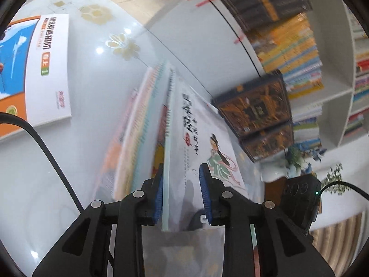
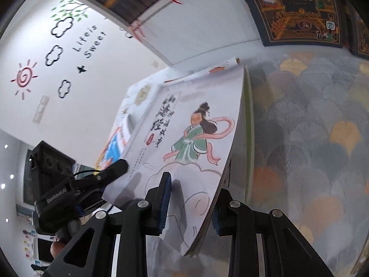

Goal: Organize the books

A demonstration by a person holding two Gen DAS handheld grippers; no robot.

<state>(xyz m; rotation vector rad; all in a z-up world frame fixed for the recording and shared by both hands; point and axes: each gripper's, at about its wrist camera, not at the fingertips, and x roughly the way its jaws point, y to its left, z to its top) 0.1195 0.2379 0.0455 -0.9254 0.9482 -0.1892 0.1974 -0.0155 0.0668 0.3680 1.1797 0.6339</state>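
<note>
Blue pads [image 1: 159, 194] of left hand-held gripper [image 1: 182, 194] spread around illustrated book [image 1: 203, 143]; right hand-held gripper [image 2: 191, 203] pinches its lower edge, book tilted above tabletop [image 1: 92, 73].

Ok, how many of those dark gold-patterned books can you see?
2: one dark book stands beyond the held book, the second dark book right beside it, nearer the plant. More may be out of frame.
</note>
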